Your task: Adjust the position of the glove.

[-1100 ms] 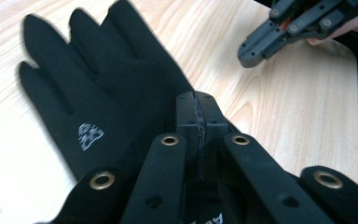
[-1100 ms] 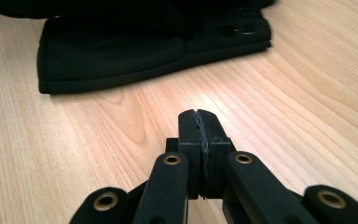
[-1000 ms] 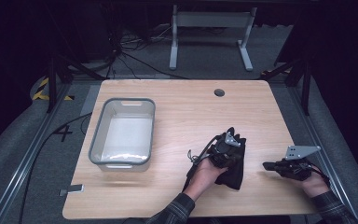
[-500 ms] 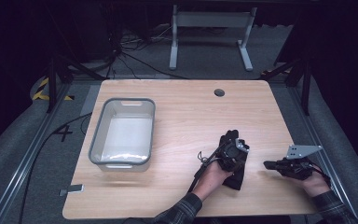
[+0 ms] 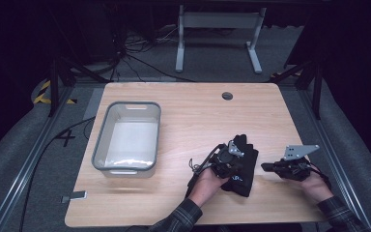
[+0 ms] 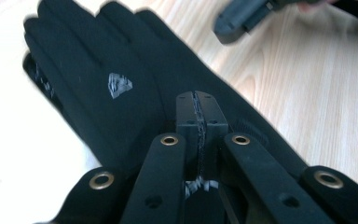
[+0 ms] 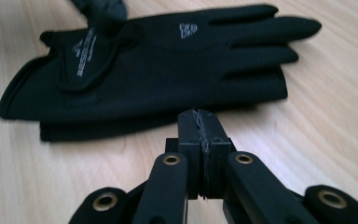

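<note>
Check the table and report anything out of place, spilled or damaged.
Nothing stands out. The black gloves lie flat and stacked on the wooden table, intact, fingers straight. The grey bin sits squarely, empty, no spill. Both tongs, left and right, are shut on nothing.

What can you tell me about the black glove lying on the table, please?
The black glove looks like soft knit fabric and lies flat on the wooden table, fingers extended. It has a small grey logo on the back and printed lettering near the cuff. A second layer shows beneath its edge. The left gripper, jaws together, is over it; contact is unclear.
</note>
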`<move>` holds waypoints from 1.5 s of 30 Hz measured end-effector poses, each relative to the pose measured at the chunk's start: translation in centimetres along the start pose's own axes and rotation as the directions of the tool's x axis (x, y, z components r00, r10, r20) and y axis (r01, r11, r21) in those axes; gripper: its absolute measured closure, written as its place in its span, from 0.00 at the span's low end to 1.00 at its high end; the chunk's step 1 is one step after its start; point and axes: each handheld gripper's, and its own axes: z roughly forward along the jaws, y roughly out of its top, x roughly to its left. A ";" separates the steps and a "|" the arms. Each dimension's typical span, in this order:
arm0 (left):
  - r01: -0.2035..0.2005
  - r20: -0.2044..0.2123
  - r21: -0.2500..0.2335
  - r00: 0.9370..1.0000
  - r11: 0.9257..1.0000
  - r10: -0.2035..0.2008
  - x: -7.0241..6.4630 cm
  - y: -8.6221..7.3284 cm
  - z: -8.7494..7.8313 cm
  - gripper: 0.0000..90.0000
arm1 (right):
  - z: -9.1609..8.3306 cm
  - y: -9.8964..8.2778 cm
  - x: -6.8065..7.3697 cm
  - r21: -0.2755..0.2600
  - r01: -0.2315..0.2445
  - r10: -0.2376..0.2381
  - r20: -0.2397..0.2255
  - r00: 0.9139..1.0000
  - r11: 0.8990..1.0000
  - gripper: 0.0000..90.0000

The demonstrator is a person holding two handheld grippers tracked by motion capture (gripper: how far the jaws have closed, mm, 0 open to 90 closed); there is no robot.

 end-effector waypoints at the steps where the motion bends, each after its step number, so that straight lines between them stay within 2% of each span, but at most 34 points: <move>1: 0.002 -0.002 0.003 1.000 1.000 -0.002 0.0 -0.1 0.1 0.99 | 0.3 0.2 -0.1 -0.003 -0.002 0.002 -0.004 1.000 1.000 1.00; 7: 0.008 -0.008 0.032 1.000 0.999 -0.008 0.1 -0.4 0.9 0.99 | 2.1 2.0 -0.7 -0.025 0.000 -0.001 -0.037 0.999 1.000 1.00; 12: 0.001 -0.022 0.052 1.000 0.999 0.000 0.3 -0.6 1.4 0.99 | 4.0 2.4 -0.5 0.009 0.020 -0.019 -0.066 0.998 1.000 1.00; 14: -0.014 -0.060 0.070 0.998 0.997 0.019 0.5 -0.6 1.6 0.99 | 4.2 2.4 -0.4 0.016 0.024 -0.022 -0.067 0.997 1.000 1.00; 18: 0.003 -0.053 0.076 0.999 0.997 0.001 1.0 -0.7 1.7 1.00 | 4.2 2.2 -0.2 0.023 0.026 -0.025 -0.068 0.997 0.999 1.00; 22: 0.006 -0.076 0.084 0.997 0.996 0.000 1.6 -0.7 1.5 1.00 | 4.1 2.0 0.5 0.030 0.032 -0.029 -0.087 0.996 0.999 1.00; 29: 0.019 -0.088 0.087 0.996 0.996 -0.011 2.9 -0.7 1.4 1.00 | 4.3 2.0 1.6 0.030 0.051 -0.047 -0.115 0.992 0.998 1.00; 30: 0.023 -0.087 0.083 0.996 0.996 -0.016 3.0 -0.7 1.4 1.00 | 4.4 2.1 2.1 0.032 0.062 -0.058 -0.124 0.991 0.998 1.00; 33: 0.015 -0.088 0.091 0.996 0.996 -0.007 3.1 -0.5 1.4 1.00 | 4.4 2.1 2.4 0.028 0.058 -0.053 -0.137 0.989 0.998 1.00; 35: -0.008 -0.094 0.108 0.995 0.994 0.019 3.2 -0.2 1.5 1.00 | 4.4 2.0 2.7 0.025 0.056 -0.052 -0.143 0.988 0.998 1.00; 38: -0.011 -0.091 0.106 0.996 0.994 0.020 3.2 0.0 1.7 1.00 | 4.4 1.9 3.0 0.025 0.054 -0.049 -0.151 0.987 0.998 1.00; 40: -0.016 -0.088 0.108 0.996 0.994 0.025 3.2 0.0 1.6 1.00 | 4.2 1.9 3.2 0.022 0.053 -0.049 -0.150 0.987 0.998 1.00; 41: -0.004 -0.077 0.093 0.997 0.996 0.011 3.2 0.1 1.4 0.99 | 4.0 1.9 3.1 0.015 0.049 -0.047 -0.146 0.988 0.999 1.00; 43: -0.006 -0.072 0.084 0.997 0.996 0.012 3.2 0.2 1.0 0.92 | 3.2 1.8 3.0 -0.002 0.046 -0.046 -0.121 0.992 0.999 0.98; 45: 0.005 -0.049 0.065 0.999 0.998 -0.002 3.3 0.3 0.7 0.84 | 2.2 1.5 2.8 -0.014 0.037 -0.039 -0.091 0.995 0.999 0.92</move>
